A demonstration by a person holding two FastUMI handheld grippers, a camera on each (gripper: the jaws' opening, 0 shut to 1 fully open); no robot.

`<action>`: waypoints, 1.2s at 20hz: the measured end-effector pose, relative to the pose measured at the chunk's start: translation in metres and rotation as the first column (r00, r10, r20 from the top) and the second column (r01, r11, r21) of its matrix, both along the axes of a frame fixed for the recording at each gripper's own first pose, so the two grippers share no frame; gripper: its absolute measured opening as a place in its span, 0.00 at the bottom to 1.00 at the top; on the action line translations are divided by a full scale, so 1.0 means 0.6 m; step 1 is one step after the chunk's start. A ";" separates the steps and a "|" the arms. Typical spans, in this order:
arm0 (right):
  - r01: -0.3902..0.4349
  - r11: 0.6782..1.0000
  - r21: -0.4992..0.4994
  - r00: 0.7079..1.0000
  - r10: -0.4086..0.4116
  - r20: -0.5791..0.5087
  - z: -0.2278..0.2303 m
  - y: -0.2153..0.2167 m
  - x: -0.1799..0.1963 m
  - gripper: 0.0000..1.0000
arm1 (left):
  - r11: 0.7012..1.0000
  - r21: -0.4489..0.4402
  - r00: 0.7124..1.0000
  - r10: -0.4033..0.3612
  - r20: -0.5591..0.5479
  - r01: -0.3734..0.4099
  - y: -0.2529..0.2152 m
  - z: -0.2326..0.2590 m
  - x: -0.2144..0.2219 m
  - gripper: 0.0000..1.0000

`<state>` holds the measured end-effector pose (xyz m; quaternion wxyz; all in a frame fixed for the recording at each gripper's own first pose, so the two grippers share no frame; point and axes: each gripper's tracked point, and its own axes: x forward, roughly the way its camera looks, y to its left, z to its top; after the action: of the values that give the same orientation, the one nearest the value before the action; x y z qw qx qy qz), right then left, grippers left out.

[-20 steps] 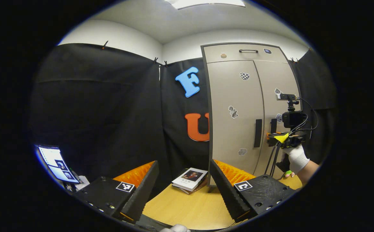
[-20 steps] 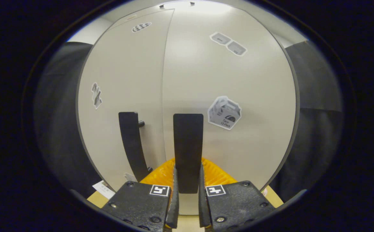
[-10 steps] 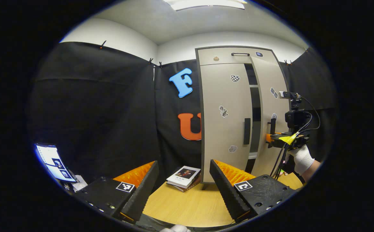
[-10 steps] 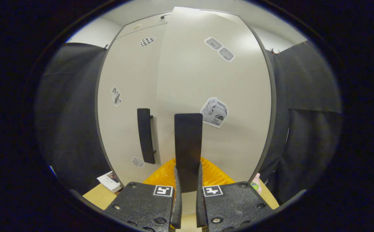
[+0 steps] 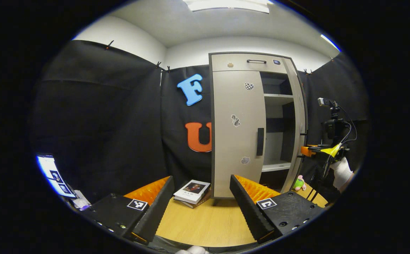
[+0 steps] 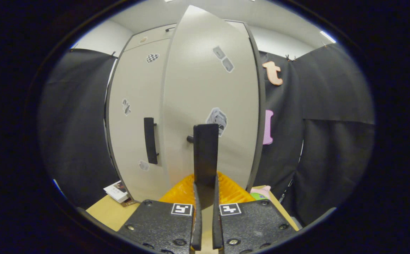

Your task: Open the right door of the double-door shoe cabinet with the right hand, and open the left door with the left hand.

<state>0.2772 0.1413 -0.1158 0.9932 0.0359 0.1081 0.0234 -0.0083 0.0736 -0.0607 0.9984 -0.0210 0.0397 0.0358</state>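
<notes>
The beige shoe cabinet [image 5: 226,65] stands at the back of the wooden table. Its left door [image 5: 238,116] is closed, with a black vertical handle [image 5: 260,141] near its inner edge. The right door [image 5: 298,116] is swung out, baring shelves [image 5: 277,95] inside. In the right gripper view that right door [image 6: 210,91] faces me at an angle, and my right gripper [image 6: 205,181] is shut on its black handle [image 6: 205,151]. Farther off, the right gripper [image 5: 312,150] is held by a gloved hand [image 5: 341,171]. My left gripper [image 5: 201,178] hangs open over the table, well short of the cabinet.
A stack of books [image 5: 192,191] lies on the table [image 5: 205,225] by the cabinet's left foot. A small plush toy [image 5: 299,183] sits by the open door's bottom. A lit screen [image 5: 55,174] stands at far left. Black cloth walls surround the booth.
The right door has swung from closed to wide open, pulled by the right gripper on its handle. The left gripper has drawn back a little, still open.
</notes>
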 end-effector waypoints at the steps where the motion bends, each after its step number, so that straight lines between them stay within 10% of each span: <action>1: 0.006 1.000 -0.004 1.000 -0.006 0.003 -0.001 -0.005 -0.003 0.13 | 1.000 -0.001 1.000 -0.010 0.004 0.010 -0.004 0.003 0.003 0.96; 14: 0.113 0.993 -0.038 0.994 -0.113 0.012 0.000 -0.089 -0.012 0.04 | 0.991 0.003 0.991 -0.131 0.021 0.131 -0.105 0.013 0.043 0.96; 24: 0.020 1.000 -0.004 1.000 -0.020 -0.006 -0.003 -0.086 -0.007 0.03 | 0.995 0.014 0.996 -0.094 0.006 0.094 -0.164 0.024 0.044 0.96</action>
<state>0.2730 0.0896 -0.1179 0.9931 0.0351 0.1109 0.0129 0.0181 -0.0245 -0.0462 0.9992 -0.0125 0.0368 -0.0112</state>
